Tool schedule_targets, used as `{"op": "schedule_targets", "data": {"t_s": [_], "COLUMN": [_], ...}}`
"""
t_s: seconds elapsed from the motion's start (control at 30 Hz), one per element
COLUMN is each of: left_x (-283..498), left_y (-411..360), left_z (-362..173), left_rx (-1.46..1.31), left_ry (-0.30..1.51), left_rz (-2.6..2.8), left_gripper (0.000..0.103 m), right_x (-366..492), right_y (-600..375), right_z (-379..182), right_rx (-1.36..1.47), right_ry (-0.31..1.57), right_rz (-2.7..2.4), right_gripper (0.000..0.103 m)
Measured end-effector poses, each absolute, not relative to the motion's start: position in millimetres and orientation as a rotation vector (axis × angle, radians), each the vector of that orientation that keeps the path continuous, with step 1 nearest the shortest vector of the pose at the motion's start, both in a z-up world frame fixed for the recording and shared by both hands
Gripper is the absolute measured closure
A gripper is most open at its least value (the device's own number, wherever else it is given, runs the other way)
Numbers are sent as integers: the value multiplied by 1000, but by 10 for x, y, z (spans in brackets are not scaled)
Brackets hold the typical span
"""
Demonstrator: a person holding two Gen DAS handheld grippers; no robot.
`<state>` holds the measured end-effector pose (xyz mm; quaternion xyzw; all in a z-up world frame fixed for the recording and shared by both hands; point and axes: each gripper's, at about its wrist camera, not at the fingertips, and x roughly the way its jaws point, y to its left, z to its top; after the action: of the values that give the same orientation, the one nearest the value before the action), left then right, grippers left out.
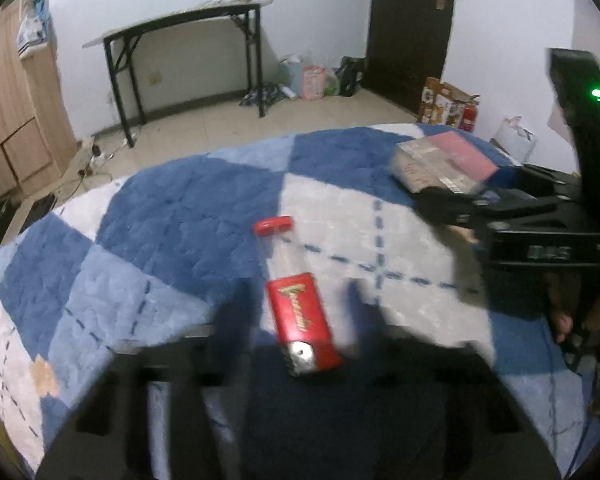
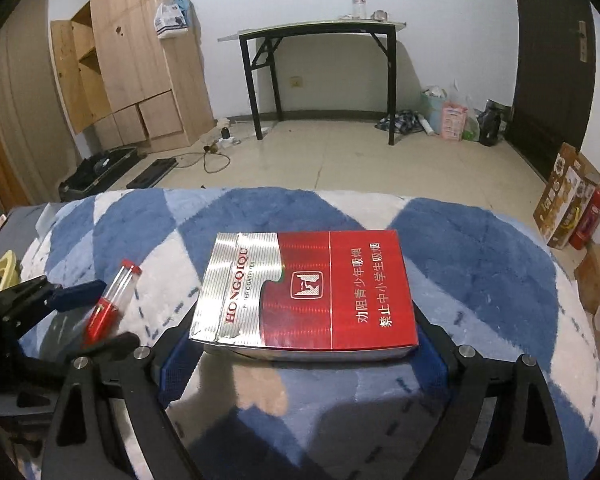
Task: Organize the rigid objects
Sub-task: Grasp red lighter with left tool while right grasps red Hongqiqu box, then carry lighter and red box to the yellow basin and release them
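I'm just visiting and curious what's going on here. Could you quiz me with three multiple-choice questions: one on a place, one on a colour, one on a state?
1. Where is the pack? A on the floor; B within the right gripper; C on the black table.
2. The tube's cap is: A red; B green; C yellow.
3. The pack: A stands upright; B lies flat; C is torn in half.
Answers: B, the gripper flanks it on the blanket; A, the tube's far end is red; B, its printed face points up.

Open blanket [image 2: 480, 248] lies beyond the cigarette carton [image 2: 312, 292]; left of it, the red-capped tube [image 2: 112, 300] crowds passage.
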<state>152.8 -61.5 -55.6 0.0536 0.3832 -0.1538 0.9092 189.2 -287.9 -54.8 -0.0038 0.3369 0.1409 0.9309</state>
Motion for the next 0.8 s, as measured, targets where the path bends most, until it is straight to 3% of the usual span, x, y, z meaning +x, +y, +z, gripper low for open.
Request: {"op": "schedule_targets", "data": {"t_s": [0.4,0.63,0.8], "left_x": [1476,945,394], "left_y": [-525,46,1040], "left_z": [-484,289,776], "left_rx": [60,76,139], "left_ry": [732,660,664], "left_rz": [-308,-306,-103], "left_gripper": [79,79,79], "right_x": [1884,1565,1049], "right_y": [-2812,-2728,-1880], "right_z": [-529,-320,53], "right_rx": [-56,-31,-140], "right_ry": [674,649,587], "right_rz": [269,363,589], "right_gripper": [13,13,13]}}
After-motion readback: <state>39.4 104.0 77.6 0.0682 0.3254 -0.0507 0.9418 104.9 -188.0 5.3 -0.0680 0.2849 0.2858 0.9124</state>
